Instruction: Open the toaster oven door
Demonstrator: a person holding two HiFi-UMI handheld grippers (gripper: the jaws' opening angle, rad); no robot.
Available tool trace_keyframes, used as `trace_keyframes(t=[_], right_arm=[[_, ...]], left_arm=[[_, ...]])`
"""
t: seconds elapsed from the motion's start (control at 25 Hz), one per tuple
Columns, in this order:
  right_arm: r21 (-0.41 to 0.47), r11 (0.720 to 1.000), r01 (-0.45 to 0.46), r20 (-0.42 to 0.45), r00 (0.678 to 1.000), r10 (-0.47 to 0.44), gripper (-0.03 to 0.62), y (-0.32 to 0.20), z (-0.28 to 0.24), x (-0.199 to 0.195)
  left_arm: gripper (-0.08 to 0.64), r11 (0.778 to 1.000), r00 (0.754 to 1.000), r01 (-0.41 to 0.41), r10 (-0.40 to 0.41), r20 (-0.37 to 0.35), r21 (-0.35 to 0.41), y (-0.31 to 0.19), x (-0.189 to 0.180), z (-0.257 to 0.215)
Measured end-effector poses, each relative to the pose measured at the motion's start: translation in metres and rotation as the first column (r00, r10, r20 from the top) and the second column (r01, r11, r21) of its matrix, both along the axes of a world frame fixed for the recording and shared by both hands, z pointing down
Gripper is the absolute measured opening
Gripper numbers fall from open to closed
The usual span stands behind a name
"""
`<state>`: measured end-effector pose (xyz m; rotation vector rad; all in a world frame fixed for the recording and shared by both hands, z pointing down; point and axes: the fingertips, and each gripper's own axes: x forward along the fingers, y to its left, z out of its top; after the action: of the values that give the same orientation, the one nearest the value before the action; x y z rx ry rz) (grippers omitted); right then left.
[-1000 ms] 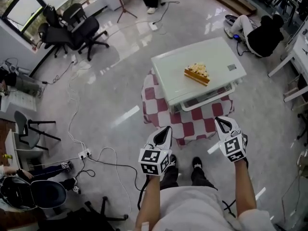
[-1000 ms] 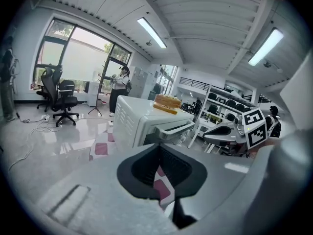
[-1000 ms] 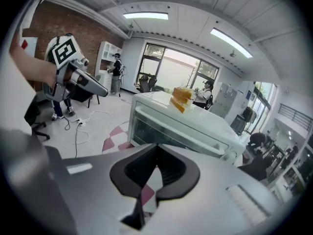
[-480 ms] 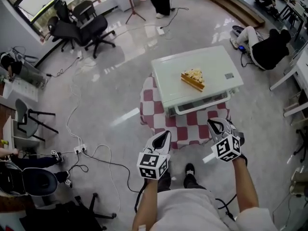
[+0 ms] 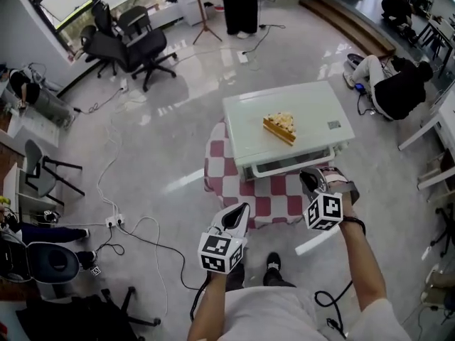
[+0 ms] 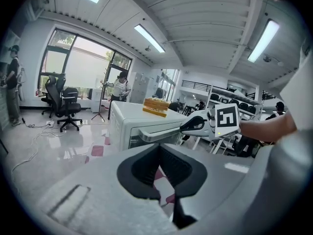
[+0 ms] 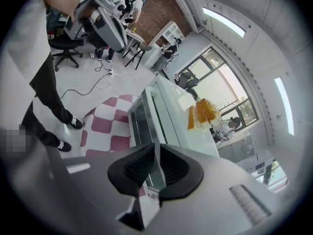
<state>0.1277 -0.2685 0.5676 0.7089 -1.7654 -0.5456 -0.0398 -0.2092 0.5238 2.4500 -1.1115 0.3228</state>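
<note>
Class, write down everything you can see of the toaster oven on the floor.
The toaster oven is a pale, boxy appliance, apparently painted metal, standing upright on a red-and-white checked cloth on the floor. Its glass door is shut and faces the person, with a long bar handle across its top edge. A yellow layered piece of food lies on its flat top, and a small grey label sits apart from it.

A red-and-white checkered mat lies on the glossy grey floor at frame centre. Just above it sits a yellow layered block. Two black office chairs stand at upper left, with a tripod stand to their right. A white power strip lies at lower left. A person in black sits on the floor at upper right.
</note>
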Motion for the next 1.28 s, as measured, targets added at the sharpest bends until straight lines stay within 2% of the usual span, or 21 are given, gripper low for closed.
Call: trace_keyframes(t=[0.12,0.4,0.64,0.88,1.08,1.28], right_arm=[[-0.005,0.999,0.047,-0.058,0.997,-0.047,0.041,-0.009,0.004,0.004],[-0.067,0.989,0.134,-0.109,0.984,-0.141,0.130,-0.019,0.014,-0.007],[-0.097,0.978,0.186,-0.182,0.962,-0.202,0.115,-0.023,0.025,-0.009],[-0.035,0.982,0.185,-0.165,0.968,-0.188,0.106,-0.025,0.026,-0.011],[-0.006,0.978,0.210,-0.246,0.947,-0.205,0.097,-0.026,0.028,-0.010],[0.017,0.978,0.208,-0.285,0.938,-0.195,0.095,-0.026,0.029,-0.007]], left_arm=[[0.004,1.000,1.000,0.012,-0.012,0.021,-0.006,0.006,0.000,0.004],[0.004,0.997,0.997,0.072,-0.073,0.034,0.018,0.007,-0.003,-0.003],[0.004,0.995,0.994,0.101,-0.101,0.031,0.012,0.016,0.002,-0.002],[0.004,0.986,0.986,0.167,-0.167,0.025,0.004,0.029,-0.005,0.000],[0.003,0.981,0.980,0.195,-0.195,0.030,-0.004,0.044,-0.004,0.007],[0.004,0.977,0.976,0.214,-0.214,0.028,-0.001,0.060,-0.004,0.009]])
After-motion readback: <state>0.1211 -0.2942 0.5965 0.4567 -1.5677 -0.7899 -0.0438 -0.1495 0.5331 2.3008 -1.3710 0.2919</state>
